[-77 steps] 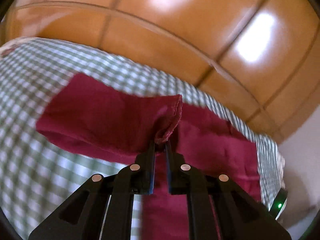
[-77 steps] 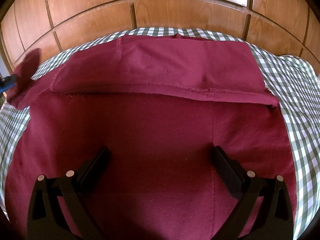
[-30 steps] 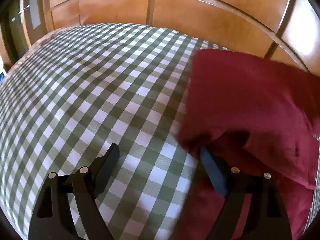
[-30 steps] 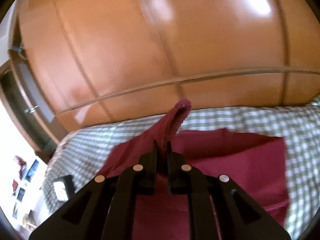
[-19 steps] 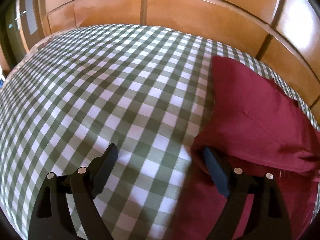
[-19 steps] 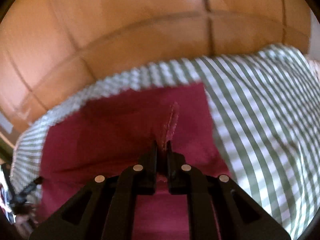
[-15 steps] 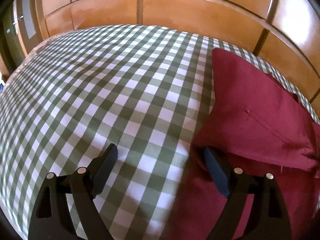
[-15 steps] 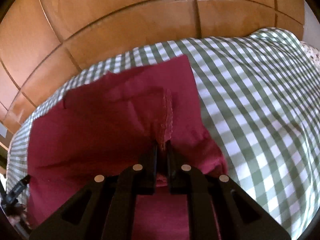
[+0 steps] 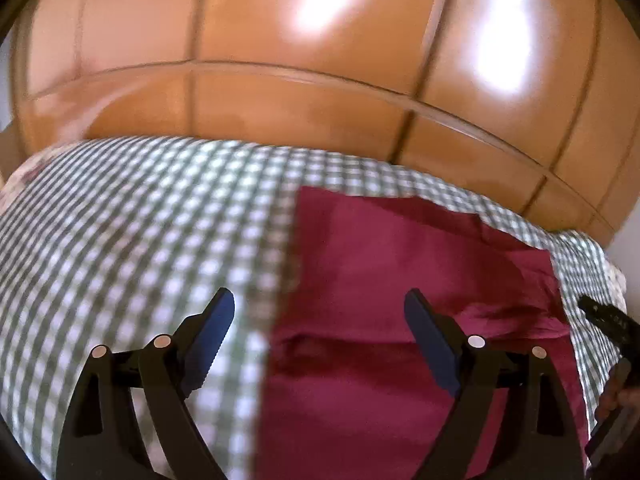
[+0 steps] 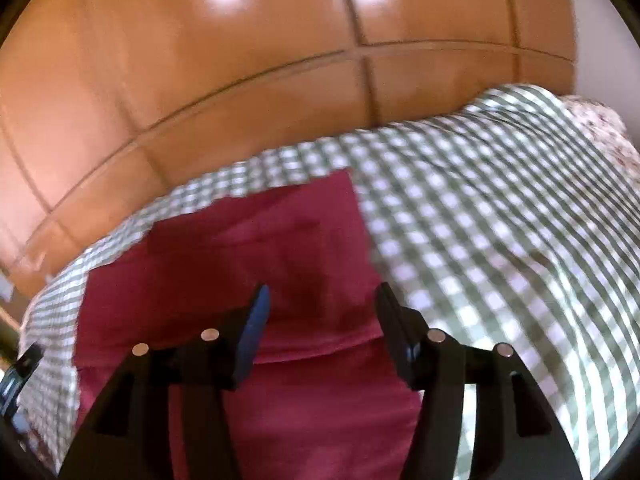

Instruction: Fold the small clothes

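Since half a second earlier, the right gripper [image 10: 320, 300] had let go of the seamed fold it was pinching, and its jaws were opening, empty, above the maroon garment [image 10: 280, 280]. That garment, a soft matte cloth folded into a rough rectangle with a rumpled ridge across its near half, lay flat on the green-and-white checked cover [image 10: 500, 240], below and between the black jaws. Over the garment's left edge hung the left gripper [image 9: 318, 320], now raised, spread wide and holding nothing, one blue-padded finger [image 9: 212, 332] above the checked cover, the other above the garment. Behind the cover stood glossy orange-brown wooden panels [image 9: 280, 60].
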